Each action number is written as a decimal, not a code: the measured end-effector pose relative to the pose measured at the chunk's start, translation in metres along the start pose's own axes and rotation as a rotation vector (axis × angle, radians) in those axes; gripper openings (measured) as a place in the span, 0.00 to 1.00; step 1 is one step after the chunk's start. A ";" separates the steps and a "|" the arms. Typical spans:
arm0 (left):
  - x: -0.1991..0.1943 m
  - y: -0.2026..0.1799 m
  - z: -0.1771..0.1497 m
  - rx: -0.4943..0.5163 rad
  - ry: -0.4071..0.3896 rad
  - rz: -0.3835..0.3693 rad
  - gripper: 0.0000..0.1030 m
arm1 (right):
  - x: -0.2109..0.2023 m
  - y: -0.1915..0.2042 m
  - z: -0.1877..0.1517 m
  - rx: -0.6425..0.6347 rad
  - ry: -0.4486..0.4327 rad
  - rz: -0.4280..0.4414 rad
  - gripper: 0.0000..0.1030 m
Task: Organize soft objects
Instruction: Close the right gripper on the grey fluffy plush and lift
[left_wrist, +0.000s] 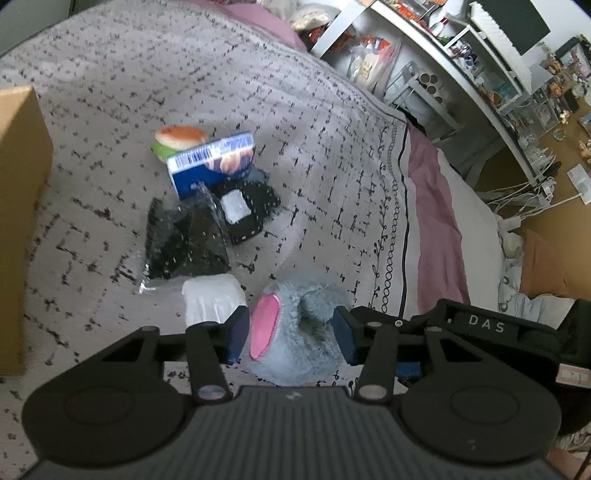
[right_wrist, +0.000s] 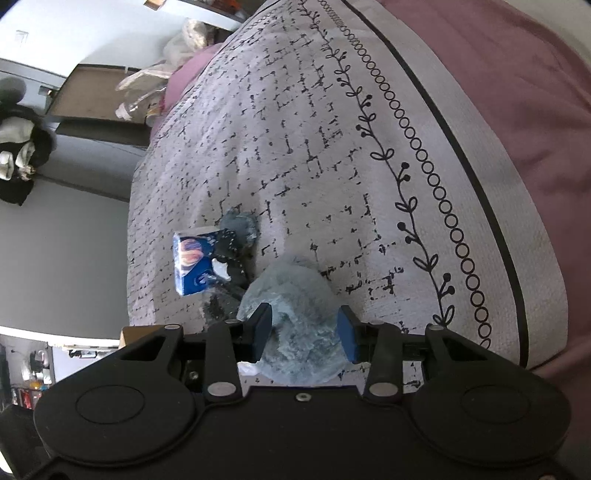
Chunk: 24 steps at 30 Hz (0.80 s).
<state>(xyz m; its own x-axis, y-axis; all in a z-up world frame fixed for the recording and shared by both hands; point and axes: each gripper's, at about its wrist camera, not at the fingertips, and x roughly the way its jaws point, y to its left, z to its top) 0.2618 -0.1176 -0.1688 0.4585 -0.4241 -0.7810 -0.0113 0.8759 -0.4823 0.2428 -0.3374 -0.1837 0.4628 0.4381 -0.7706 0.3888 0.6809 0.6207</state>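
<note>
A grey-blue plush toy (left_wrist: 295, 332) with a pink ear lies on the patterned bedspread (left_wrist: 258, 92). My left gripper (left_wrist: 290, 332) is open with its blue pads on either side of the plush. My right gripper (right_wrist: 304, 332) is also open, its pads astride the same plush (right_wrist: 291, 317) from the other side. Whether the pads touch the fur is unclear. Beyond lie a white soft bundle (left_wrist: 212, 299), black packets (left_wrist: 184, 240), a blue box (left_wrist: 212, 164) and a burger-shaped toy (left_wrist: 179, 138).
A cardboard box (left_wrist: 18, 221) stands at the left on the bed. The bed's edge with a pink sheet (left_wrist: 439, 221) runs on the right, with white shelves (left_wrist: 461, 55) and a cluttered floor beyond. The blue box (right_wrist: 195, 262) also shows in the right wrist view.
</note>
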 end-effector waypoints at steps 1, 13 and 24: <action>0.003 0.001 0.000 -0.008 0.006 -0.002 0.44 | 0.002 -0.001 0.002 0.003 0.003 -0.004 0.34; 0.020 0.012 0.001 -0.093 0.028 -0.013 0.20 | 0.013 0.003 0.001 -0.032 0.002 0.011 0.20; -0.012 0.008 0.006 -0.066 -0.043 0.001 0.20 | -0.007 0.027 -0.013 -0.129 -0.058 0.082 0.19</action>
<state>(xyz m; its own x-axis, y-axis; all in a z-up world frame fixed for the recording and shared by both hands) 0.2615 -0.1041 -0.1606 0.4962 -0.4121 -0.7641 -0.0691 0.8586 -0.5080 0.2403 -0.3144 -0.1632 0.5352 0.4631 -0.7065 0.2443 0.7158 0.6542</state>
